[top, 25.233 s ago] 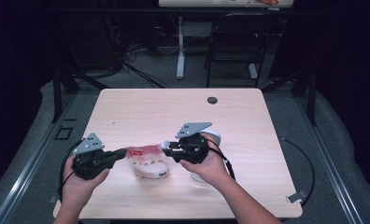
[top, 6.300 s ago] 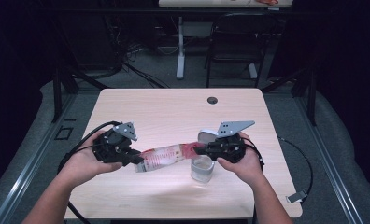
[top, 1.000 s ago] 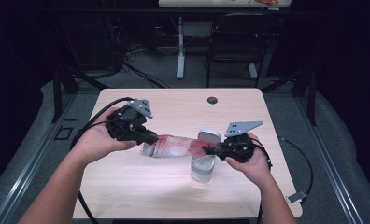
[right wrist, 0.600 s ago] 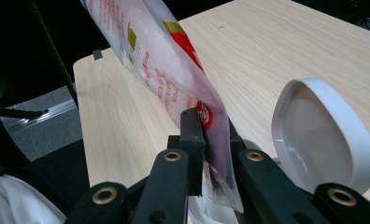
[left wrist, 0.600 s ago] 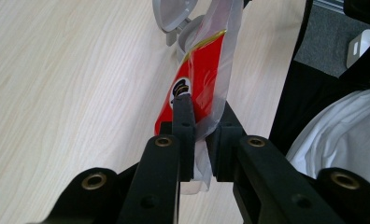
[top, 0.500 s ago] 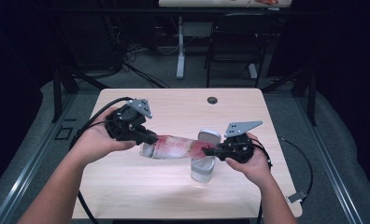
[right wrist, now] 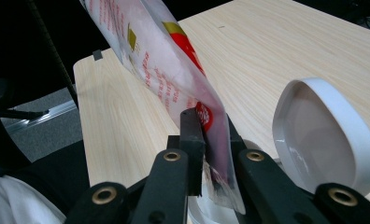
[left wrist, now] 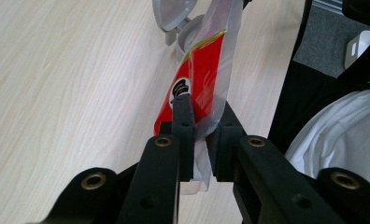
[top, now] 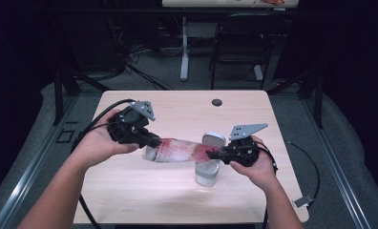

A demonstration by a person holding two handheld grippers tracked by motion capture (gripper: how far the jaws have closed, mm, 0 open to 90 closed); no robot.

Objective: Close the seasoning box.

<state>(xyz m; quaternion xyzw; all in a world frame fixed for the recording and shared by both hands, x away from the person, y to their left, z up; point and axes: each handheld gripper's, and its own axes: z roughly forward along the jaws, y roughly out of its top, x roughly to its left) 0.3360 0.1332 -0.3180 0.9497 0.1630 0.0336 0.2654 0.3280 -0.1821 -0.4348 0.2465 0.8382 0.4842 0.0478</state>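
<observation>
- A lab or studio recording space: dark surroundings enclose one lit wooden counter [top: 187, 105].
- Loose cables [top: 144, 71] cross the grey carpet [top: 292, 109].
- A black chair [top: 237, 47] stands behind.

Red-printed clear pouch [top: 177, 150] slants down into open-lidded clear container [top: 207, 171].

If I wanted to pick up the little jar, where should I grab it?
Grab the jar around its clear body, coming from the side, probably the near one. It stands upright, its hinged lid is flipped open at the back, and the pouch held by the left gripper and right gripper hangs over its mouth, so the top is blocked.
</observation>
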